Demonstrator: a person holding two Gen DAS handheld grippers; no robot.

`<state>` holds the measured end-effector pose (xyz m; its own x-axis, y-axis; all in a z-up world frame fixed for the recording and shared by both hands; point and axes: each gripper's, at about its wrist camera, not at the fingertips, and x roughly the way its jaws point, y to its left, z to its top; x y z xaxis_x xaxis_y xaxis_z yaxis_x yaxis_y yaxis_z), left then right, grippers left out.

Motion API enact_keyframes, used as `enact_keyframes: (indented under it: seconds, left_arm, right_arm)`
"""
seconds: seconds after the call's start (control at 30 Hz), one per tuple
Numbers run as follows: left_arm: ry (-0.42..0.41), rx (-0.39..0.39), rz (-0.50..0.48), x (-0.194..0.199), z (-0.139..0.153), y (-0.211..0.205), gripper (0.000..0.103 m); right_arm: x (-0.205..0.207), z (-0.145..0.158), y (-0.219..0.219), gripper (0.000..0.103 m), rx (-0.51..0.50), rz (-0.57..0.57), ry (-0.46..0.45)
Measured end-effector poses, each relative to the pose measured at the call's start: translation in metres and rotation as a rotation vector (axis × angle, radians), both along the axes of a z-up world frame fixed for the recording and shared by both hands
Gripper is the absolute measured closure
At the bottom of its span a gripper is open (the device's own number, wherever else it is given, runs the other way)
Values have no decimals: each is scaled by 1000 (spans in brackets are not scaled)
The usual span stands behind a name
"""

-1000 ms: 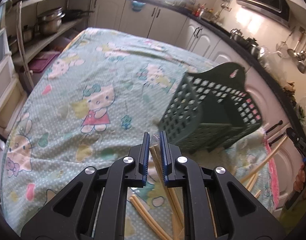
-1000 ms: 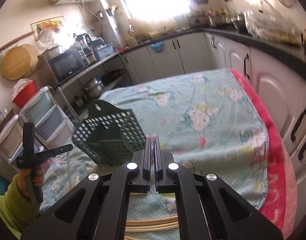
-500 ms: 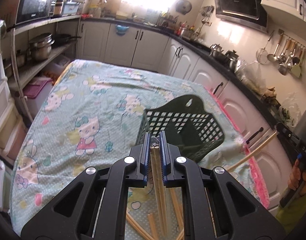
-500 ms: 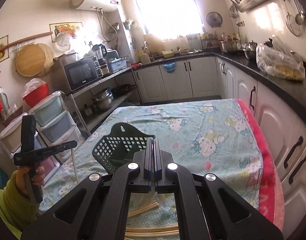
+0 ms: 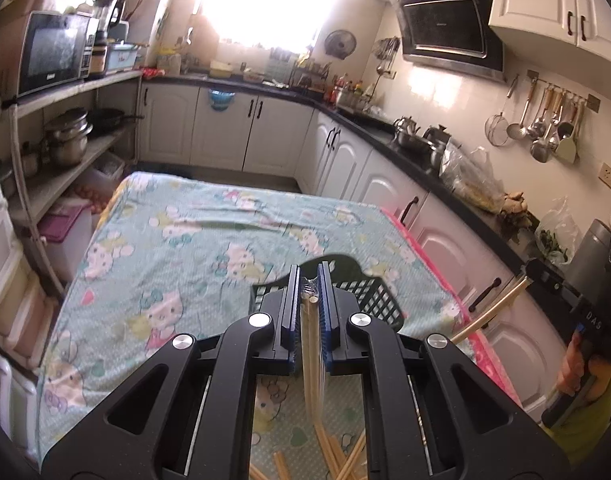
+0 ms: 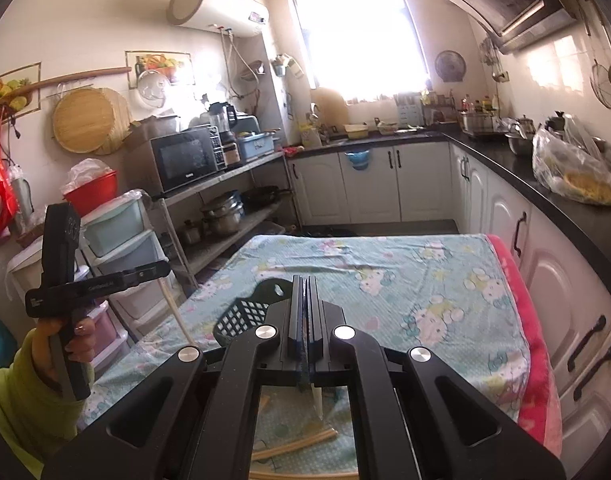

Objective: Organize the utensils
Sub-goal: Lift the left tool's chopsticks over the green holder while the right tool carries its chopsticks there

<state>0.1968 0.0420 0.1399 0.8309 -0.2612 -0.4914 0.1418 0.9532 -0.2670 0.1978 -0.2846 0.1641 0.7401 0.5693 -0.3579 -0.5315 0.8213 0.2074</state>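
Note:
My left gripper point(image 5: 308, 280) is shut on a pair of wooden chopsticks point(image 5: 311, 356) that hang down from between its jaws. A dark green plastic basket point(image 5: 379, 298) stands on the table just beyond it, mostly hidden by the fingers. More chopsticks point(image 5: 341, 456) lie loose on the cloth below. My right gripper point(image 6: 304, 292) is shut on a chopstick point(image 6: 316, 398) whose pale end hangs below the jaws. The basket point(image 6: 241, 314) shows left of its fingers. The right gripper point(image 5: 545, 274) with its chopstick appears at the right in the left wrist view.
The table point(image 5: 185, 240) has a teal cartoon-print cloth with a pink edge point(image 6: 525, 320). White cabinets point(image 5: 345, 168) and a dark counter run along the right and back. Shelves with pots point(image 5: 65, 140) and plastic drawers point(image 6: 121, 240) stand at the left.
Both grippers have risen and tilted up, each keeping its chopsticks. The basket has dropped lower in both views and more of the kitchen shows.

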Motion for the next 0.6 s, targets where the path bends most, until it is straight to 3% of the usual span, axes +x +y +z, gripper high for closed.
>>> enact_keyframes:
  seconds: [0.6]
  left_arm:
    - [-159, 20, 17, 11, 73, -6, 98]
  right_arm:
    - [12, 56, 28, 101, 33, 42, -104]
